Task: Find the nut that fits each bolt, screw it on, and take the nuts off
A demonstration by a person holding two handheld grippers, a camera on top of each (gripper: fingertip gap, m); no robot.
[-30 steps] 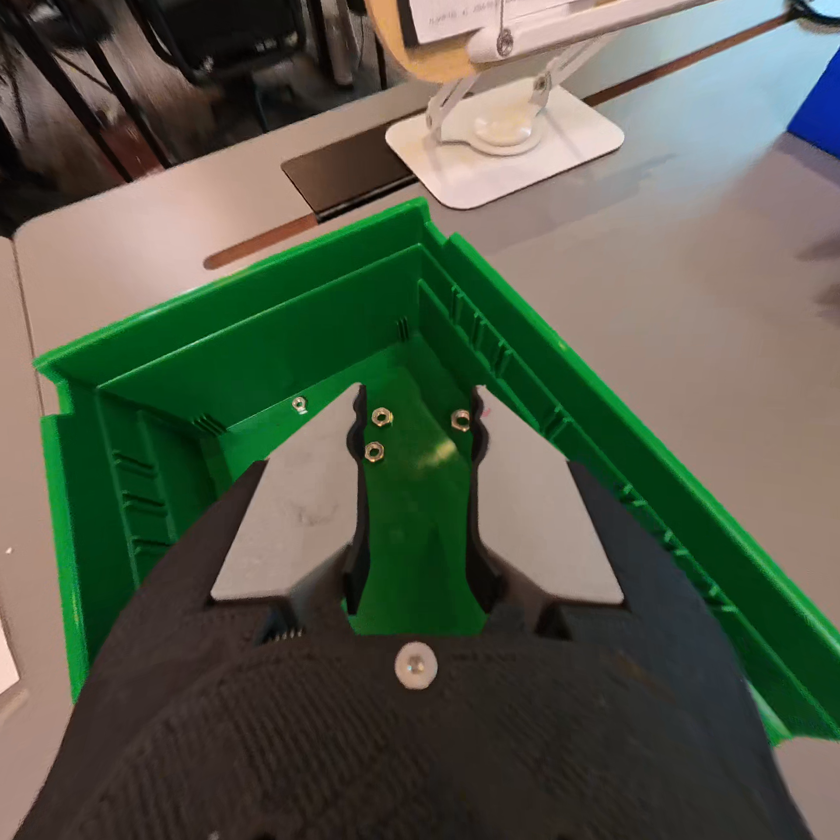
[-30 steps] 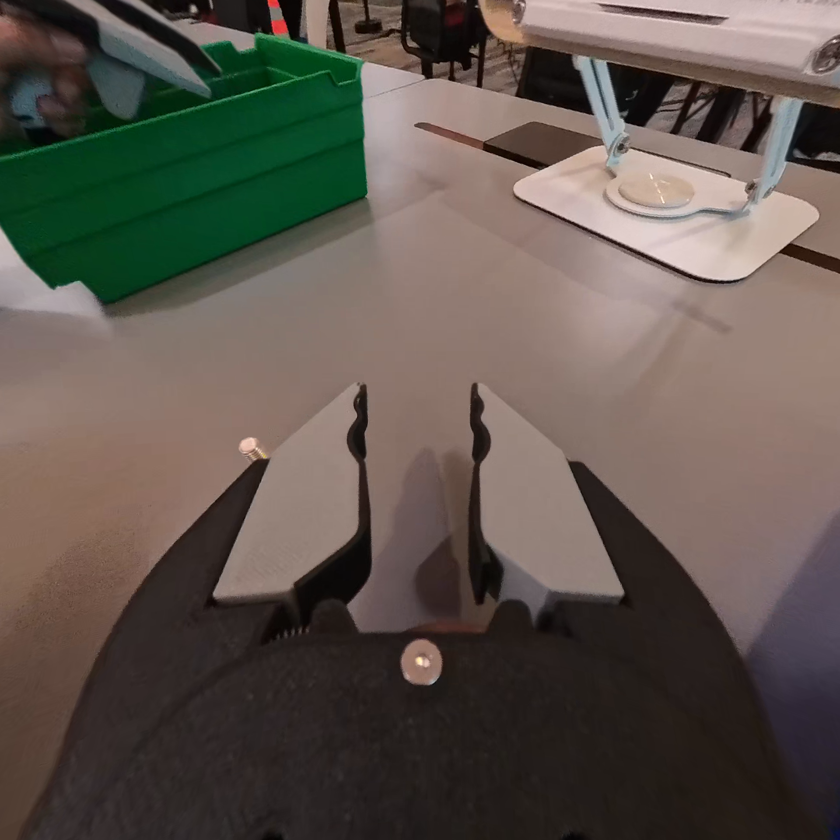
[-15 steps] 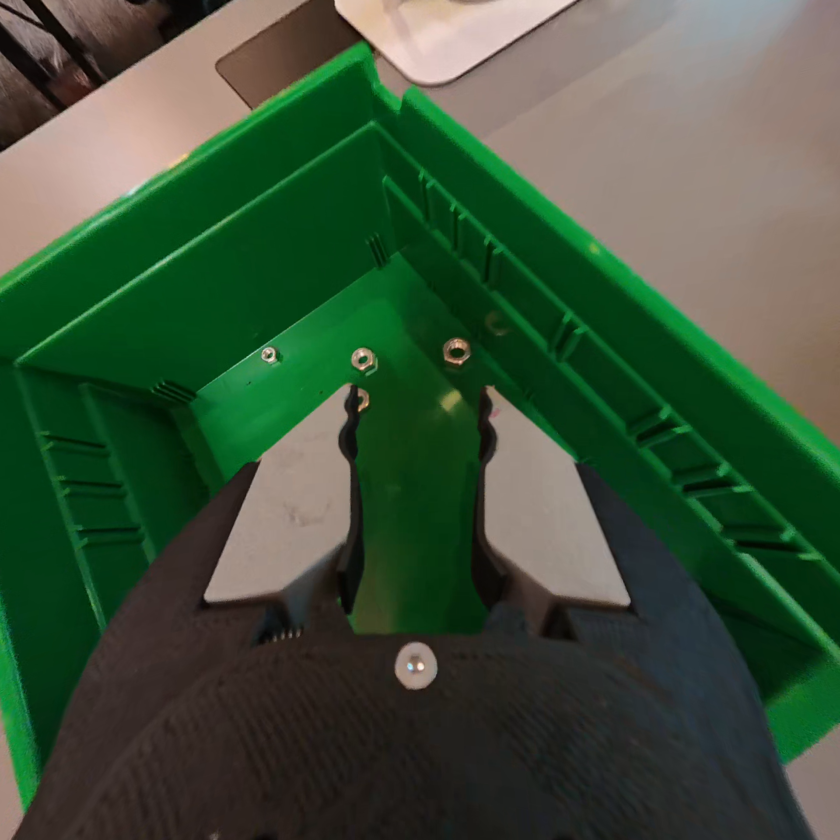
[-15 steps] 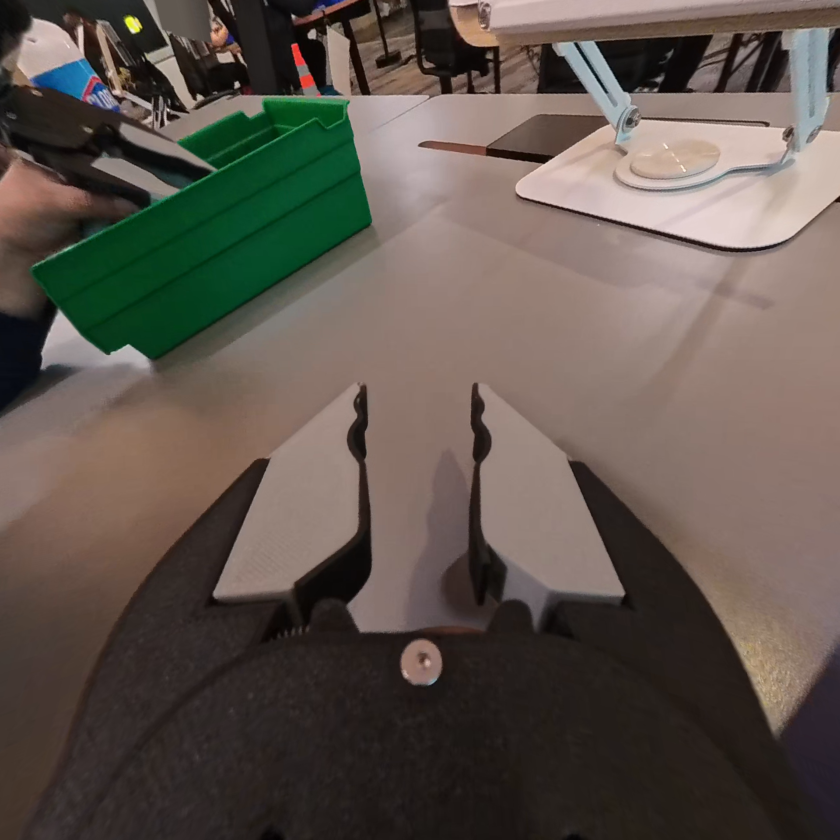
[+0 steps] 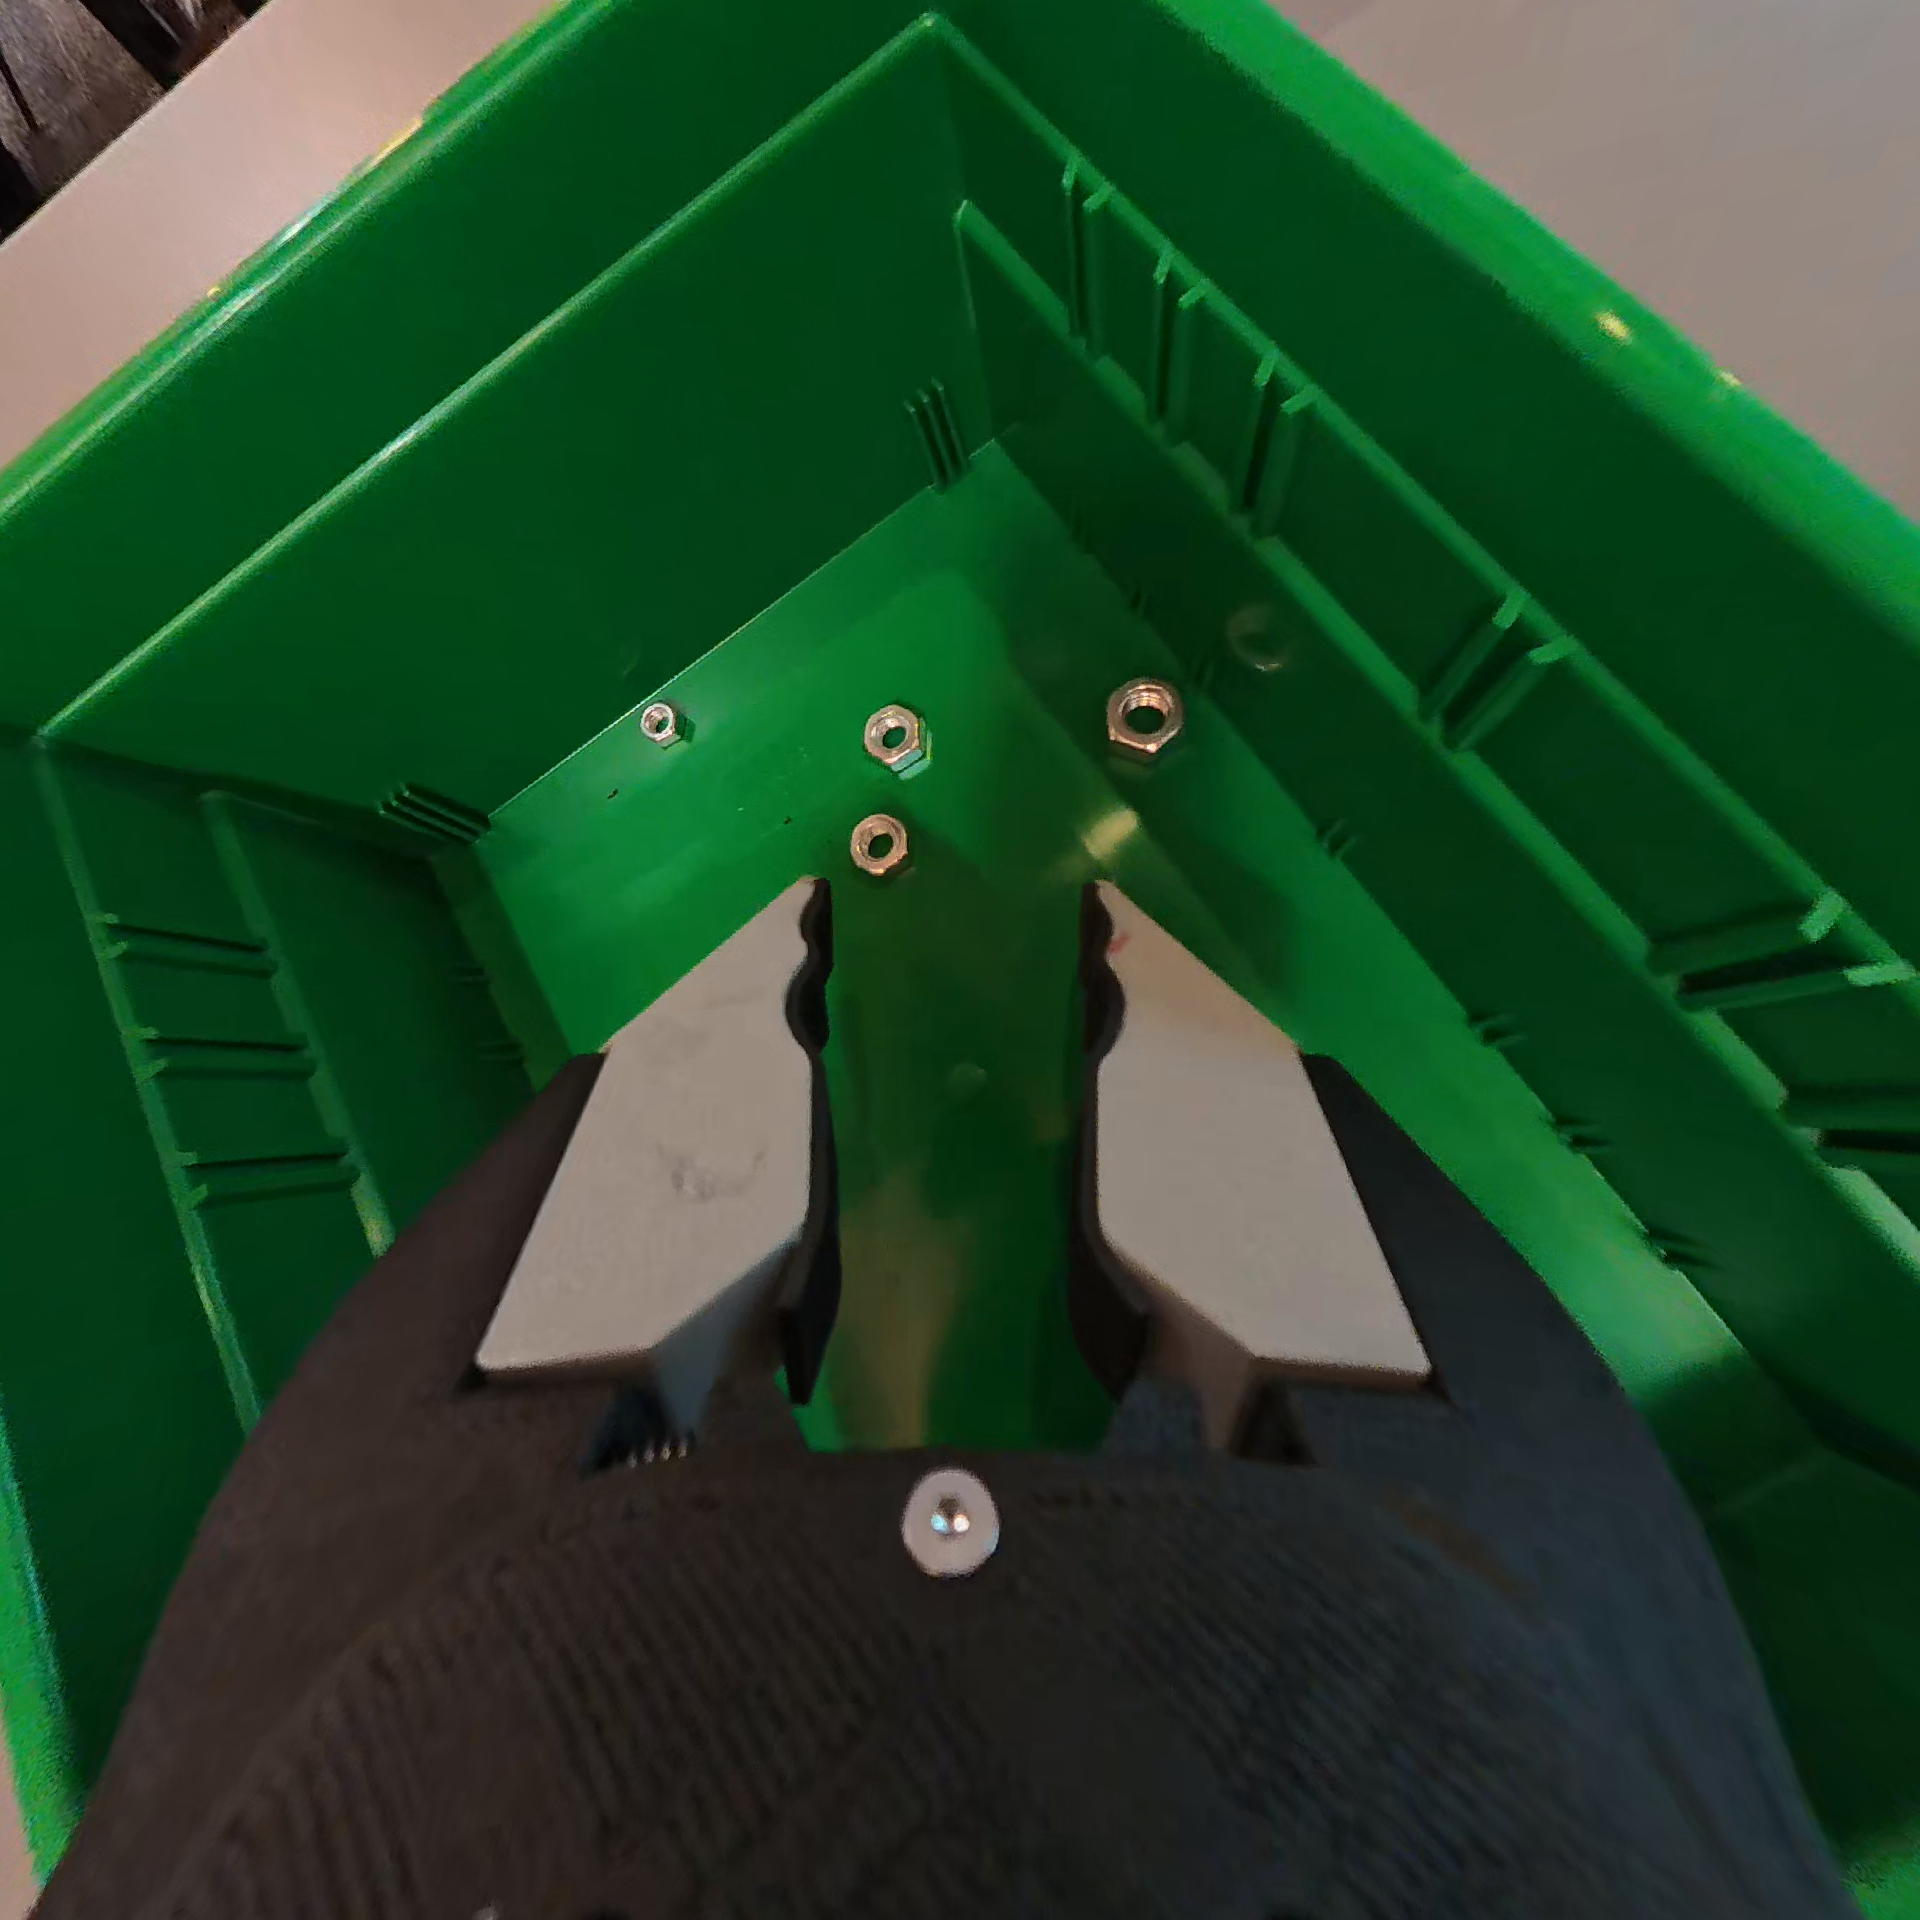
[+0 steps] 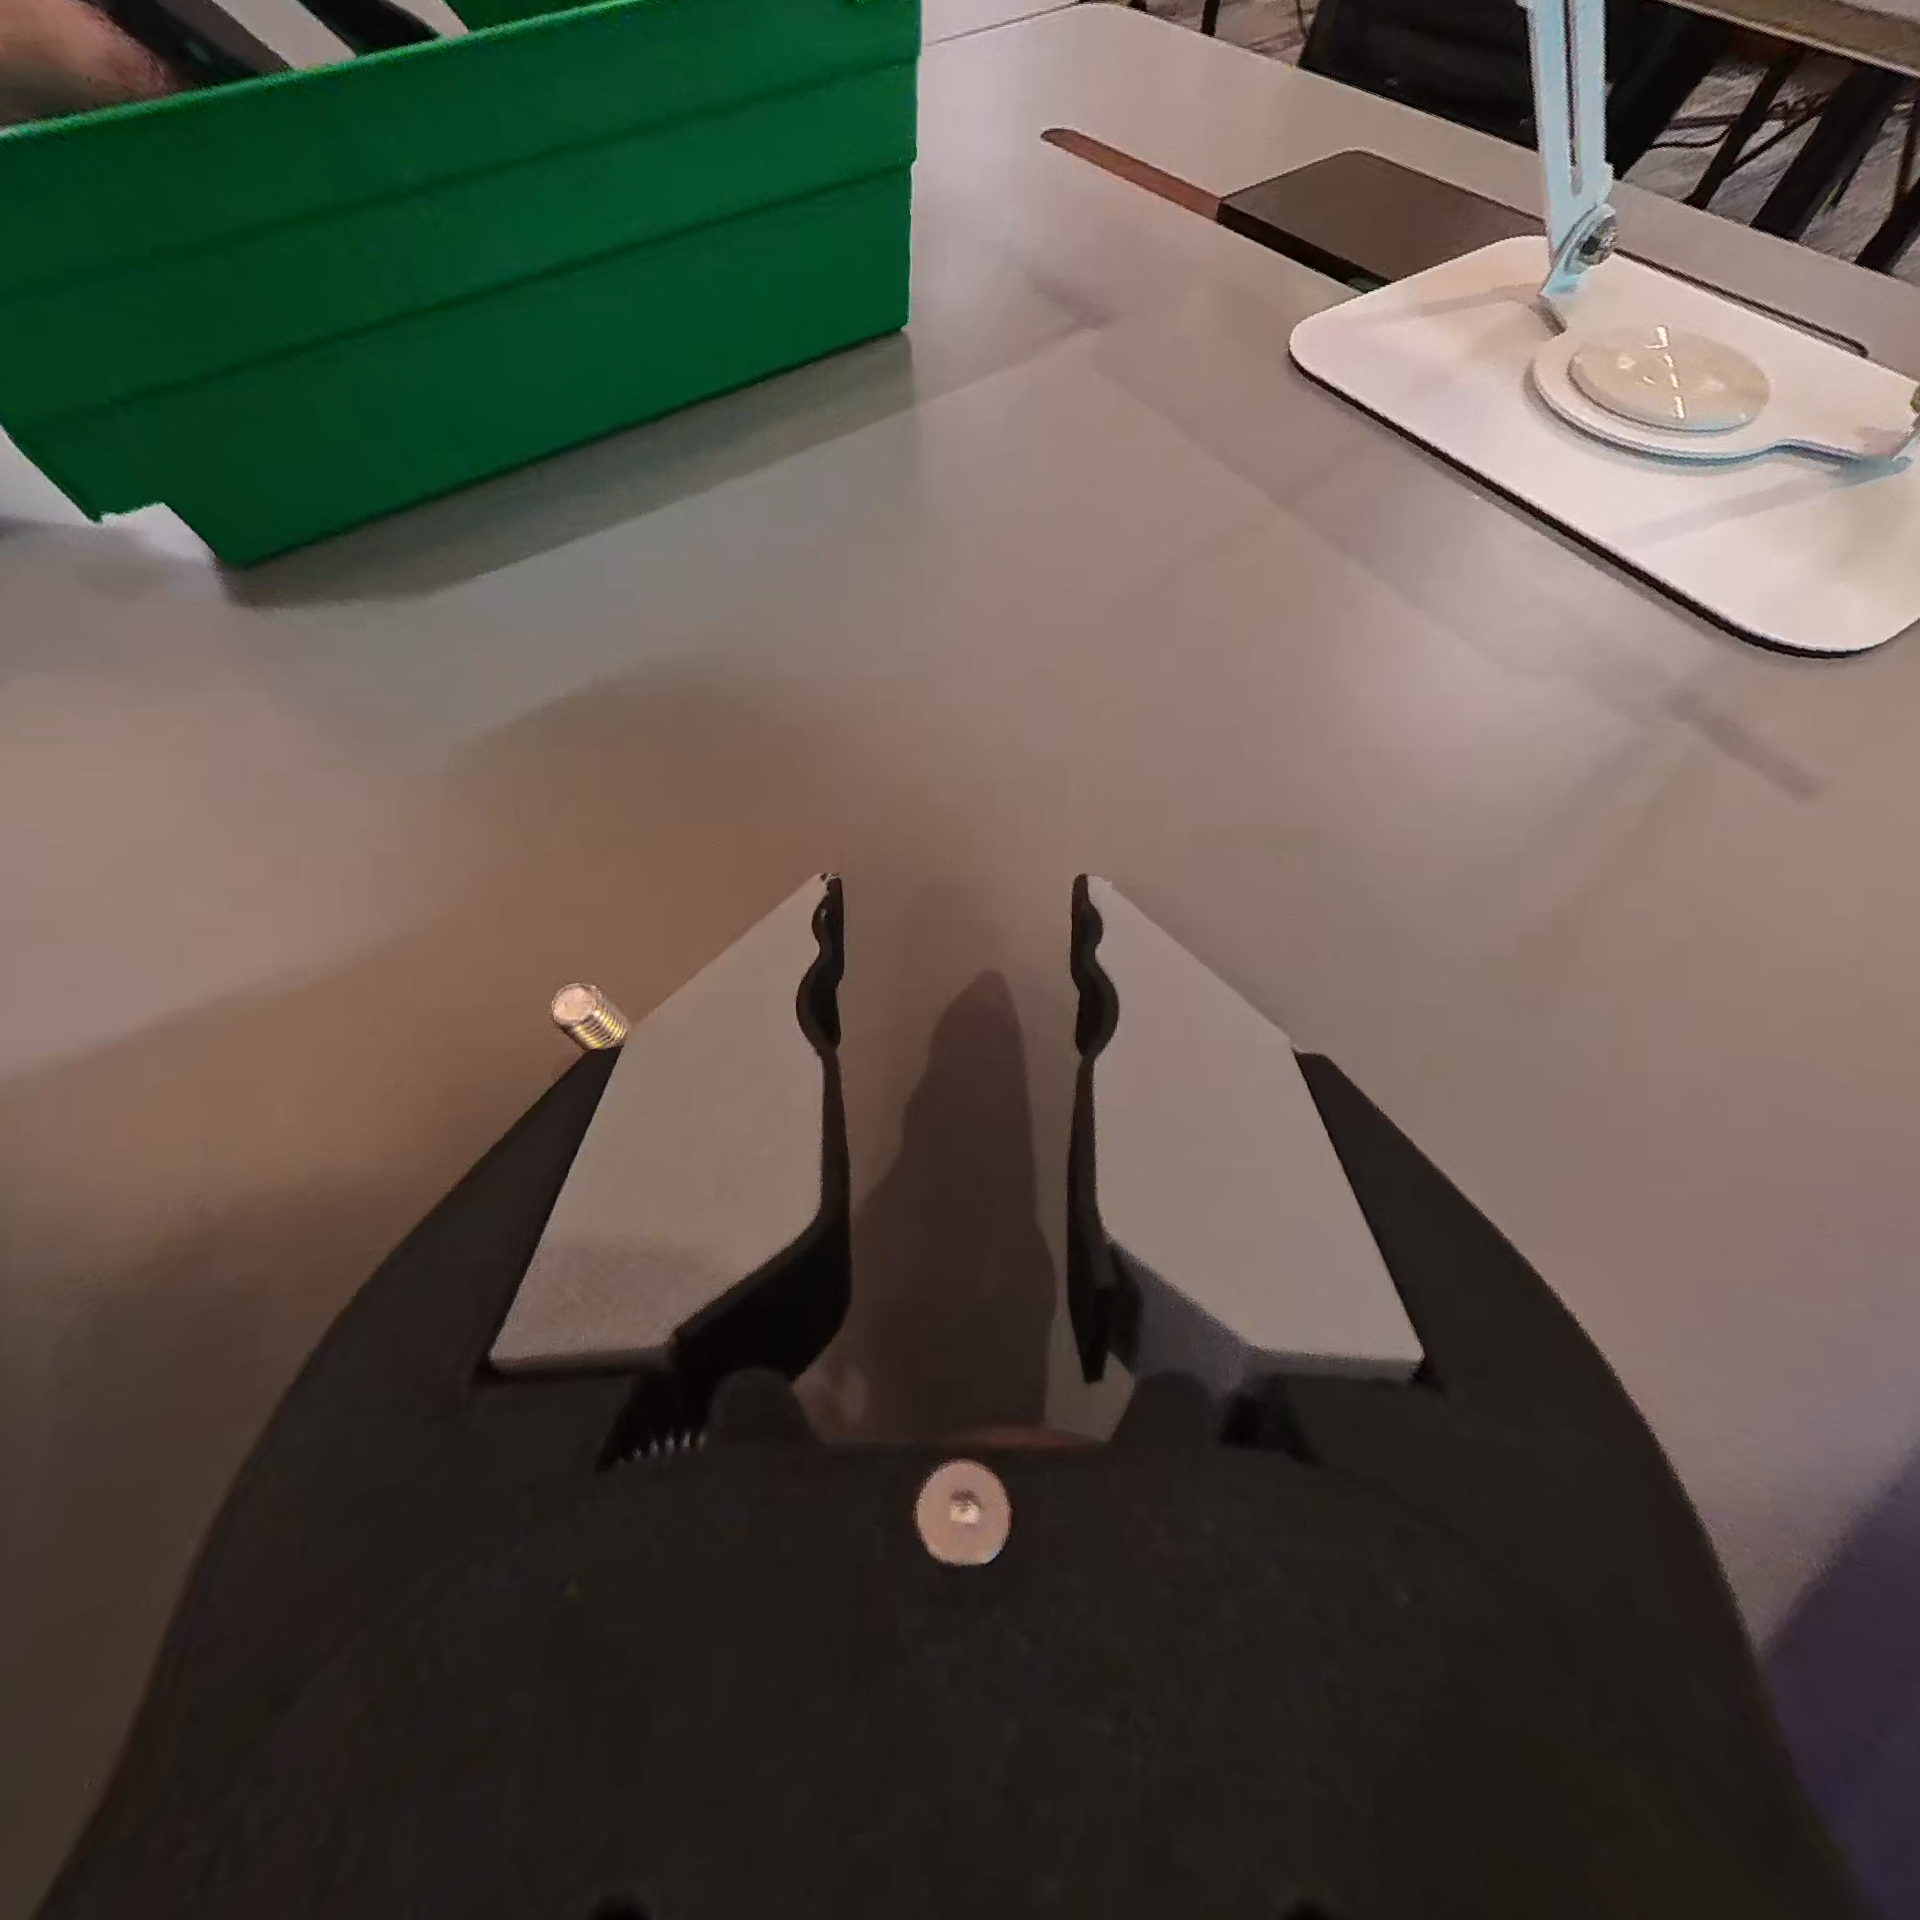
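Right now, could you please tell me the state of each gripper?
Left gripper: jaws open, empty, inside the green bin above the nuts.
Right gripper: jaws open, empty, over the table.

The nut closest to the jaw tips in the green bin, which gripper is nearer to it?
Left. The left gripper is open inside the green bin, just short of that nut. The right gripper is outside the bin, over the grey table.

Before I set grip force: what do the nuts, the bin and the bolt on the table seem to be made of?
Nuts: apparently bright plated steel, since their hexagonal faces glint silver.
Green bin: moulded plastic, seemingly, with a glossy sheen and ribbed walls.
Bolt: shiny silver metal with visible threads; its alloy cannot be told.
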